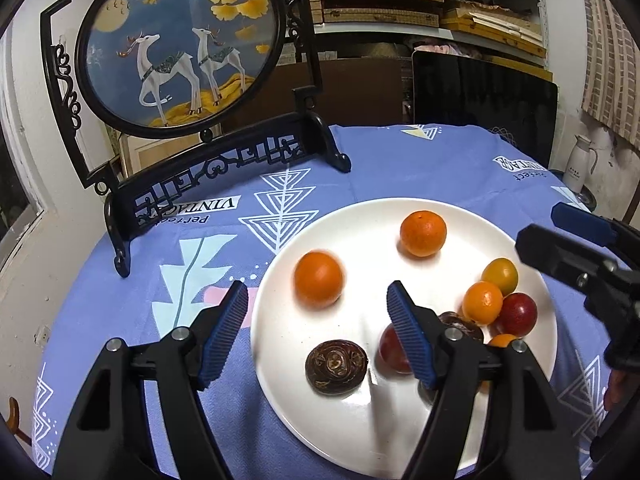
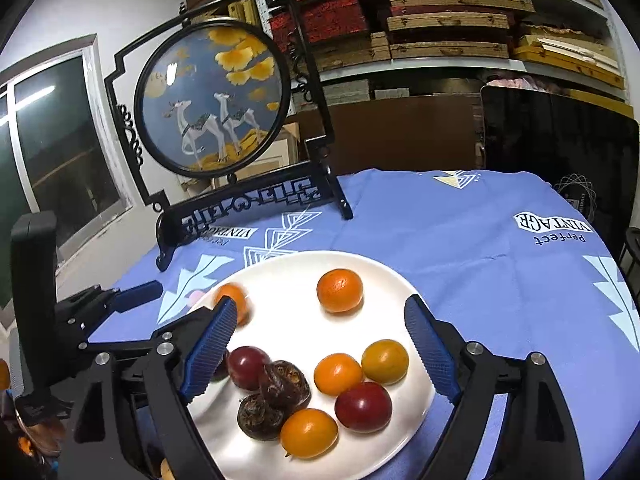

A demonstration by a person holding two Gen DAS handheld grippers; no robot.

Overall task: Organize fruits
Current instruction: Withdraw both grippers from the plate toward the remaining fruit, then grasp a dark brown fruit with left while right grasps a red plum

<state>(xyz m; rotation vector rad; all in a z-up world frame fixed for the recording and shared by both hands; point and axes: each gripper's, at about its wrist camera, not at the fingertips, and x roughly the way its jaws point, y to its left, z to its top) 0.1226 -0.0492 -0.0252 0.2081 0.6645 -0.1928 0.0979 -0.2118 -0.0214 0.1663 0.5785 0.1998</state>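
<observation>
While both grippers are hanging released over the plate, the views are reading as follows.

Left wrist view, left gripper: the left gripper (image 1: 316,312) is standing with its jaws spread and nothing pressed between them.
Left wrist view, nearest fruit: a blurred orange (image 1: 319,279) is lying just ahead of the fingertips, between their lines, on the white plate (image 1: 360,432).
Left wrist view, other fruit: a second orange (image 1: 423,233) is sitting farther off to the right; a dark brown fruit (image 1: 336,363) is lying low between the fingers; a red one (image 1: 392,350) is hiding partly behind the right finger.
Left wrist view, other hand: the right gripper (image 1: 560,236) is reaching in from the right edge, well apart from the near orange, so the left hand is looking the nearer one.

Right wrist view, right gripper: the right gripper (image 2: 320,332) is gaping wide, holding nothing.
Right wrist view, fruit cluster: yellow, orange, red and brown fruits (image 2: 338,374) are crowding together between its fingers; round, no long axis to speak of.
Right wrist view, surface: a blue printed cloth (image 2: 480,248) is covering the surface.
Right wrist view, room: a framed deer screen (image 2: 212,100) is standing behind, with stacked shelves (image 2: 440,20) beyond.
</observation>
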